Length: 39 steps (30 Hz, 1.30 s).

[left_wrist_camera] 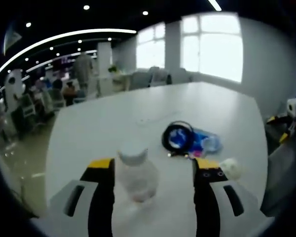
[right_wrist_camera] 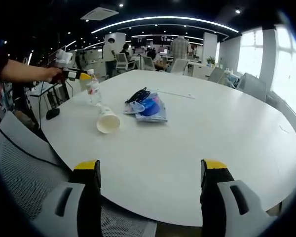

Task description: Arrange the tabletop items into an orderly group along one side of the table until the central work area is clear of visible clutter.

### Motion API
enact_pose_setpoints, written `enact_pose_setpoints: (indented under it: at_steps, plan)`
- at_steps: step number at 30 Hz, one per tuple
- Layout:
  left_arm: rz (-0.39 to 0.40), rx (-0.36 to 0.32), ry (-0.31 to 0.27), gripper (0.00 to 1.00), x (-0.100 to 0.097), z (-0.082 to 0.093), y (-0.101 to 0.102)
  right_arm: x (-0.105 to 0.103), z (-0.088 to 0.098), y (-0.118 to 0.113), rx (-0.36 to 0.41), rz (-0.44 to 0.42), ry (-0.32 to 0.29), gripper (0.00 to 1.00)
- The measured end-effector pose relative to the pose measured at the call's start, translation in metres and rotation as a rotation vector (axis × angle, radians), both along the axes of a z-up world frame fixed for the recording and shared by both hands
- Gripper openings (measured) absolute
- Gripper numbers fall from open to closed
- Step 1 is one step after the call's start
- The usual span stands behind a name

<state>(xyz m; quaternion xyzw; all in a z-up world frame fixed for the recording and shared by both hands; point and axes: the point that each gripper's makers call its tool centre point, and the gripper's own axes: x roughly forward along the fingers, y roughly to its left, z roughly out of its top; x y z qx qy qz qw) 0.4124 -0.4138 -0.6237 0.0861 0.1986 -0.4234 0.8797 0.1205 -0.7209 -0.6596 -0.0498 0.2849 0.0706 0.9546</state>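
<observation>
We saw the left claw point(left_wrist_camera: 152, 170) standing wide, with a clear bottle point(left_wrist_camera: 136, 174) upright between its jaws on the white counter point(left_wrist_camera: 103, 123); the blur kept us from telling whether either jaw touched it. Beyond the bottle lay a black cable coil point(left_wrist_camera: 177, 134) on a blue pouch point(left_wrist_camera: 203, 140), and a paper cup point(left_wrist_camera: 231, 168) sat just beside the claw's right jaw.

From the right claw point(right_wrist_camera: 151, 170), also wide and holding nothing, we looked across the counter point(right_wrist_camera: 212, 128). The left claw point(right_wrist_camera: 81, 75), held in a hand point(right_wrist_camera: 53, 74), reached the bottle point(right_wrist_camera: 93, 90) at the counter's far left edge. The cup point(right_wrist_camera: 108, 121) lay tipped on its side near the bottle, and the cable point(right_wrist_camera: 137, 95) and pouch point(right_wrist_camera: 152, 107) lay just past the cup, toward the counter's middle.
</observation>
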Motion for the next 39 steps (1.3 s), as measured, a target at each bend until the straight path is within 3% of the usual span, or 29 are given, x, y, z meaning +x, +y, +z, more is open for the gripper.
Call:
enact_pose_setpoints:
  at_steps: [6, 15, 20, 26, 29, 39]
  plan:
    - [0.014, 0.018, 0.027, 0.81, -0.019, -0.013, 0.006, 0.0, 0.0, 0.001, 0.002, 0.004, -0.003, 0.82]
    - [0.003, 0.032, 0.016, 1.0, -0.052, -0.024, 0.006, 0.0, 0.002, 0.001, 0.006, 0.003, -0.009, 0.82]
    - [-0.021, 0.054, 0.023, 1.0, -0.07, -0.03, -0.003, -0.001, 0.002, 0.001, 0.006, -0.001, -0.011, 0.82]
    - [-0.025, 0.003, 0.068, 1.0, -0.087, -0.033, -0.023, -0.001, 0.003, 0.0, 0.005, -0.005, -0.01, 0.82]
    - [-0.041, 0.017, 0.092, 1.0, -0.095, -0.042, -0.033, -0.001, 0.003, 0.0, 0.004, -0.004, -0.011, 0.82]
    - [-0.087, 0.022, 0.098, 1.0, -0.112, -0.056, -0.065, -0.001, 0.004, 0.0, 0.003, -0.008, -0.014, 0.82]
